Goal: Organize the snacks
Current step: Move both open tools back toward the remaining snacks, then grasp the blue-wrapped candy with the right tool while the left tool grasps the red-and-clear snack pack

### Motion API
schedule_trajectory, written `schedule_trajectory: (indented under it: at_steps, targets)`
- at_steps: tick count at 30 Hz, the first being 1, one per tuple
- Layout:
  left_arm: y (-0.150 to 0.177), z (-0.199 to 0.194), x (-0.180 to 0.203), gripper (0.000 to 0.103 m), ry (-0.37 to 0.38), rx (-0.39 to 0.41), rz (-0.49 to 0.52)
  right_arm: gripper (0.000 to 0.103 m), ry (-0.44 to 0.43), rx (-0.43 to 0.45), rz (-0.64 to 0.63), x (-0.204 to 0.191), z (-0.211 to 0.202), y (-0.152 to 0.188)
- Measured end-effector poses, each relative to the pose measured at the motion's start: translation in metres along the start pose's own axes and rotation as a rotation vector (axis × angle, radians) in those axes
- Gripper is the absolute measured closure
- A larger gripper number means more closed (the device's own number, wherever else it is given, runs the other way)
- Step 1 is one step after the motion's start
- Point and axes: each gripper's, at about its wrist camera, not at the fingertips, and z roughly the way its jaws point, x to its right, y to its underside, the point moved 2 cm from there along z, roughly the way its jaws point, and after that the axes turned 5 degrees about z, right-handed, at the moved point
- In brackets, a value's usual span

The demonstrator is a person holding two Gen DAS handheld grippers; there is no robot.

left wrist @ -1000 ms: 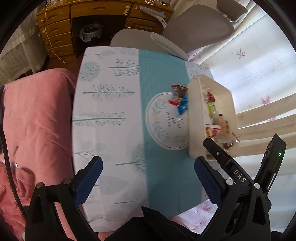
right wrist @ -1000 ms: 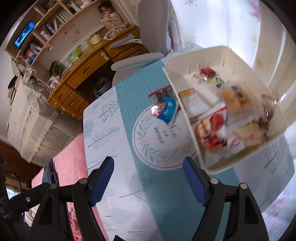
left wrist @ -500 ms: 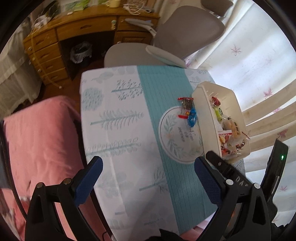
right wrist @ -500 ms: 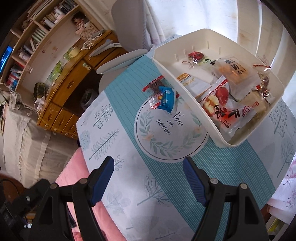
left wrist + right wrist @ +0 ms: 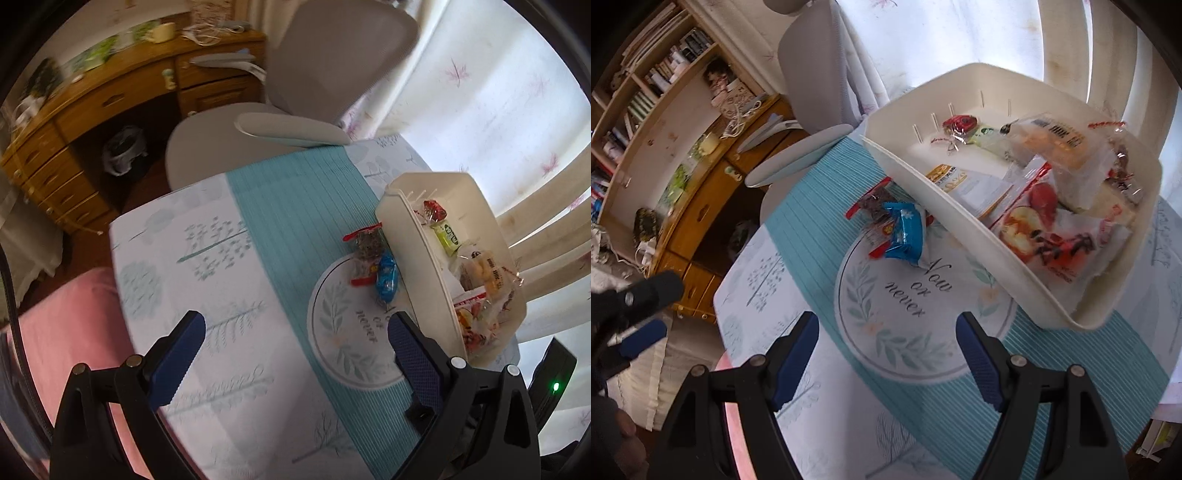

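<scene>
A white plastic basket (image 5: 413, 258) (image 5: 964, 221) holding several wrapped snacks stands on the right of the cloth-covered table (image 5: 221, 295). Beside its left wall lie a blue snack packet (image 5: 386, 278) (image 5: 903, 234), a red-ended dark packet (image 5: 365, 240) (image 5: 870, 203) and another red-edged wrapper under them. My left gripper (image 5: 295, 354) is open and empty above the table, short of the loose packets. My right gripper (image 5: 888, 354) is open and empty above the round printed motif (image 5: 916, 295). The left gripper's blue pads also show at the left edge of the right wrist view (image 5: 642, 338).
A grey office chair (image 5: 295, 92) stands at the table's far edge. A wooden desk (image 5: 92, 122) with drawers and shelves (image 5: 646, 122) stands behind. A pink blanket (image 5: 62, 332) lies left of the table. Curtains (image 5: 498, 110) hang on the right.
Both grippers have come lower and closer to the table and the snacks, which now look larger. The jaws have stayed open. The snacks and basket have not moved.
</scene>
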Motion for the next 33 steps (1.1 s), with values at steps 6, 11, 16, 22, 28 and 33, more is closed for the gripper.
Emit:
schedule_trajectory:
  at_steps: [6, 11, 16, 22, 28, 33]
  targets:
    - [-0.026, 0.054, 0.017, 0.004, 0.062, -0.075, 0.033, 0.027, 0.018, 0.073, 0.003, -0.002, 0.026, -0.006]
    - [-0.051, 0.098, 0.026, 0.004, 0.095, -0.115, 0.022, 0.033, 0.07, 0.136, -0.005, -0.003, 0.05, -0.01]
    - [-0.071, 0.135, 0.03, 0.007, 0.142, -0.155, -0.024, 0.038, 0.109, 0.156, -0.036, -0.004, 0.075, -0.018]
    - [-0.083, 0.177, 0.037, 0.016, 0.173, -0.23, -0.065, 0.046, 0.106, 0.166, -0.086, -0.011, 0.094, -0.029]
    - [-0.088, 0.204, 0.044, 0.025, 0.212, -0.303, -0.122, 0.055, 0.117, 0.155, -0.119, -0.014, 0.109, -0.038]
    - [-0.088, 0.224, 0.055, 0.036, 0.22, -0.36, -0.14, 0.062, 0.122, 0.149, -0.134, -0.013, 0.116, -0.038]
